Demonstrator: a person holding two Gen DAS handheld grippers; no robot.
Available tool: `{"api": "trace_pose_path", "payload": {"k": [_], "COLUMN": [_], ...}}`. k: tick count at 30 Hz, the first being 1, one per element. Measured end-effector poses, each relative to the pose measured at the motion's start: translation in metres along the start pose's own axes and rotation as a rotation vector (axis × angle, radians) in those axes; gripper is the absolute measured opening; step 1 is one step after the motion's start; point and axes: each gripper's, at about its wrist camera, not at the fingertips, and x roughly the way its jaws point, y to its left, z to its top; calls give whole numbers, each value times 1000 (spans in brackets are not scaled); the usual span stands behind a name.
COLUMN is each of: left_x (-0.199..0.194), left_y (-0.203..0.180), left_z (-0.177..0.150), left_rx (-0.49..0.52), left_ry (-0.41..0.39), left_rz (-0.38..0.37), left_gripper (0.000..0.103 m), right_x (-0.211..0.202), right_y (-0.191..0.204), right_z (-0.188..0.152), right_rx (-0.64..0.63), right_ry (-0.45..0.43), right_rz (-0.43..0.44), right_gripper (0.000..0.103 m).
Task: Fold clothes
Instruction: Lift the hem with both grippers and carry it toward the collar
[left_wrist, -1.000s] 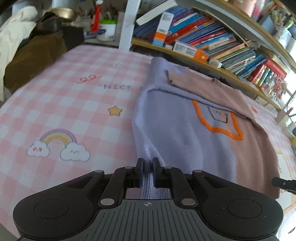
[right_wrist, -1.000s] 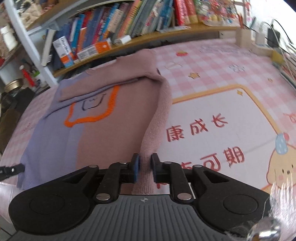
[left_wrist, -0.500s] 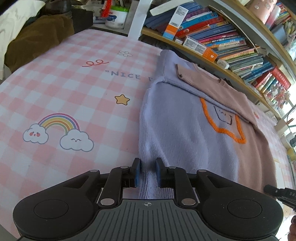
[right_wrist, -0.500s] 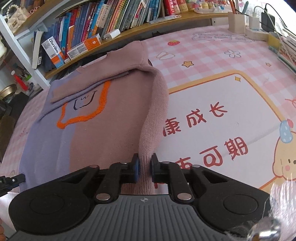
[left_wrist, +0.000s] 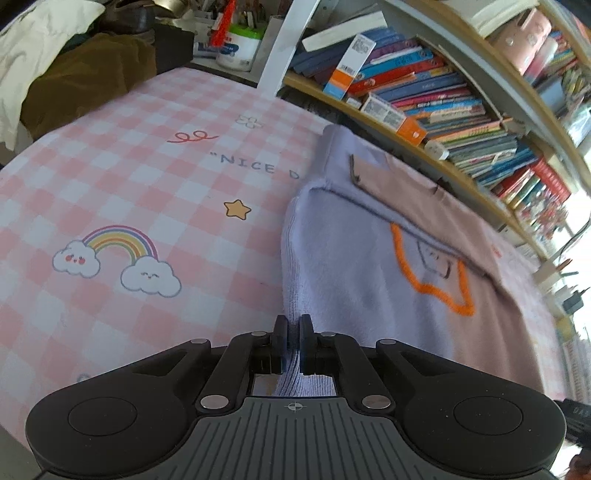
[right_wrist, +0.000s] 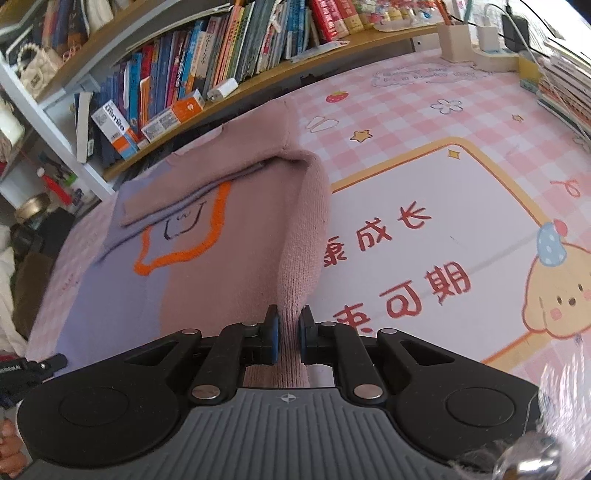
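The left gripper (left_wrist: 292, 341) pinches the lilac hem corner, the right gripper (right_wrist: 289, 334) the mauve one, both nearly closed on knit and held low. The sweater (left_wrist: 354, 258) looks soft, light and floppy, lying beyond them across the checked mat (left_wrist: 129, 177)

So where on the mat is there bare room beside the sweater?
Left of the sweater, the checked mat lies bare from the rainbow print to the brown clothes pile. Right of it, the framed cartoon panel is bare. The bookshelf edge and the pen holder corner are crowded.
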Motion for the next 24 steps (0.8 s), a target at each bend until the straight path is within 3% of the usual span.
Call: {"api": "trace_pose_path", "payload": {"k": [12, 24], "left_x": [-36, -61], "left_y": [1, 12], "left_z": [-34, -80], "left_rx": [-58, -141], "left_ry": [-3, 61], "left_rz": [-45, -34], "left_gripper": [4, 4], "right_x": [-40, -73], "right_y": [-26, -53], "right_z": [-20, -65], "right_rx": [91, 126], "right_ry": [12, 89], "right_rz": [53, 59], "right_gripper": [9, 9]}}
